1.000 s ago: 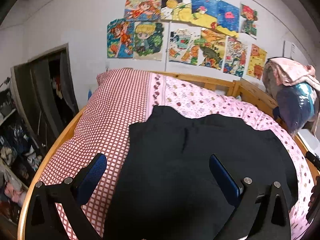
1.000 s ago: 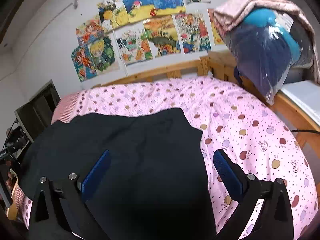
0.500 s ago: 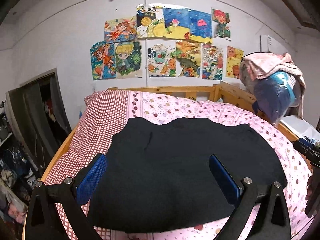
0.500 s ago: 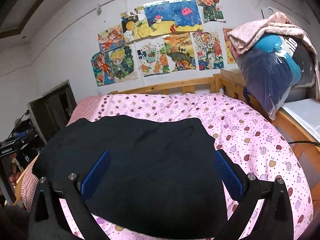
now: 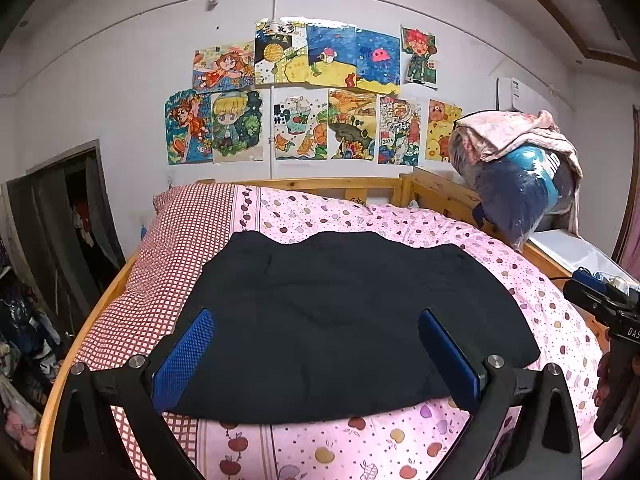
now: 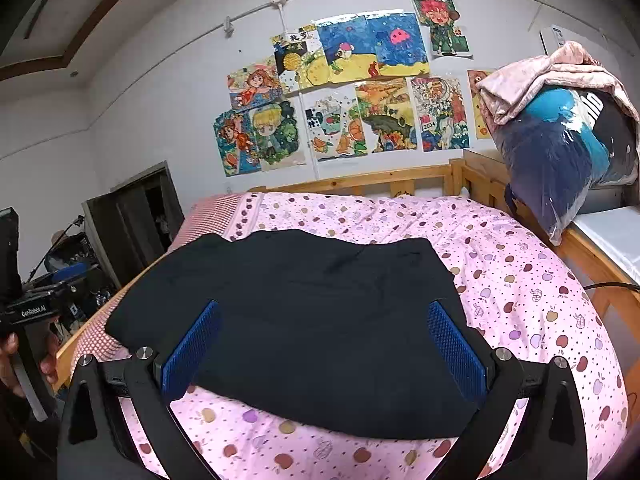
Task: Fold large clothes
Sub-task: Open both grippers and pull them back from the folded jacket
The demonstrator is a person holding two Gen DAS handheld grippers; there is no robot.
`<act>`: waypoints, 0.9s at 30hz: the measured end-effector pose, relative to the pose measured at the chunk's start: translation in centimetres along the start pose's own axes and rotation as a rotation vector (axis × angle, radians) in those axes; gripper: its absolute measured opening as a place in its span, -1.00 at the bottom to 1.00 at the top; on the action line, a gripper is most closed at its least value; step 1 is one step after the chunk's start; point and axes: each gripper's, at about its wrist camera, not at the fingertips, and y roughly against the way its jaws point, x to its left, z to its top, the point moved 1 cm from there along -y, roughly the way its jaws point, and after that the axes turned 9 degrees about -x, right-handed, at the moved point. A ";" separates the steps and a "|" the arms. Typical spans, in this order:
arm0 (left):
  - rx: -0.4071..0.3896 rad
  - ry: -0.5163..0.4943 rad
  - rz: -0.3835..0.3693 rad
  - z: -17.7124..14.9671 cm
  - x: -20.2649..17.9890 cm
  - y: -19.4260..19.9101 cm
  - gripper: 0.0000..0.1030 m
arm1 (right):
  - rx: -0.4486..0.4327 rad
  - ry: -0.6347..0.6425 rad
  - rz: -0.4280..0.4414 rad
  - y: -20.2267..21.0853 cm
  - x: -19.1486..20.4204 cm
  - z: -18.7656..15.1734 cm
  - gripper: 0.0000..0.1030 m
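Black garment (image 5: 340, 320) flat on bed (image 5: 400, 448), left gripper (image 5: 316, 356) apart, right gripper (image 6: 324, 352) apart

The black garment (image 5: 348, 320) hides the bedspread (image 5: 400, 448) beneath; folds unreadable.

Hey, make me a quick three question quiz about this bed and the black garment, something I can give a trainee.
1. True or false: the left gripper is shut on the black garment.
2. The garment's left part lies on which bedding? A) red checked section B) pink apple-print sheet C) bagged bundle
3. Fill in: the right gripper is ____.

Key: 1 false, both grippers are open and hold nothing. 2 A. 3 open.
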 end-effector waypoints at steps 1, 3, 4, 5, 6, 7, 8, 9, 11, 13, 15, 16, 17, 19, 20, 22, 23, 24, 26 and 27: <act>-0.003 -0.001 0.000 0.0 -0.1 0.3 1.00 | -0.002 0.002 0.005 0.3 0.3 0.0 0.97; -0.009 -0.003 0.006 0.0 -0.1 0.9 1.00 | -0.007 0.010 0.010 0.8 0.8 -0.1 0.97; -0.011 -0.002 0.010 -0.1 -0.1 1.2 1.00 | -0.010 0.015 0.011 1.0 1.1 -0.1 0.97; -0.015 -0.003 0.012 -0.2 -0.1 1.6 1.00 | -0.011 0.023 0.013 1.3 1.3 -0.2 0.97; -0.020 -0.004 0.011 -0.3 -0.2 2.0 1.00 | -0.009 0.029 0.016 1.5 1.6 -0.3 0.97; -0.024 -0.005 0.012 -0.4 -0.2 2.2 1.00 | -0.007 0.031 0.020 1.6 1.9 -0.3 0.97; -0.028 -0.008 0.015 -0.6 -0.2 2.5 1.00 | -0.006 0.031 0.026 1.9 2.2 -0.5 0.97; -0.031 -0.010 0.017 -0.8 -0.2 2.8 1.00 | -0.007 0.032 0.031 2.2 2.5 -0.7 0.97; -0.033 -0.009 0.019 -1.0 -0.2 3.2 1.00 | -0.011 0.040 0.036 2.6 3.0 -0.9 0.97; -0.035 -0.005 0.027 -1.4 -0.2 3.8 1.00 | -0.021 0.049 0.040 3.2 3.7 -1.2 0.97; -0.036 0.000 0.032 -1.8 -0.2 4.3 1.00 | -0.030 0.054 0.047 3.9 4.2 -1.4 0.97; -0.037 0.005 0.034 -2.1 -0.1 4.6 1.00 | -0.033 0.058 0.048 4.1 4.5 -1.4 0.97; -0.040 0.010 0.032 -2.3 0.0 4.9 1.00 | -0.038 0.064 0.050 4.4 4.9 -1.5 0.97; -0.042 0.013 0.032 -2.7 0.0 5.4 1.00 | -0.051 0.074 0.049 4.9 5.4 -1.7 0.97; -0.044 0.014 0.036 -3.0 0.1 5.7 1.00 | -0.057 0.076 0.049 5.1 5.6 -1.8 0.97; -0.042 0.016 0.037 -3.5 0.0 6.1 1.00 | -0.068 0.074 0.046 5.8 6.0 -2.2 0.97; -0.041 0.018 0.038 -3.7 0.1 6.3 1.00 | -0.070 0.071 0.046 5.9 6.2 -2.3 0.97; -0.040 0.021 0.037 -4.0 0.1 6.5 1.00 | -0.074 0.067 0.044 6.3 6.3 -2.5 0.97; -0.040 0.025 0.034 -4.3 0.1 6.9 1.00 | -0.082 0.068 0.039 6.7 6.6 -2.9 0.97; -0.041 0.026 0.036 -4.4 -0.1 7.0 1.00 | -0.088 0.068 0.036 7.0 6.7 -3.2 0.97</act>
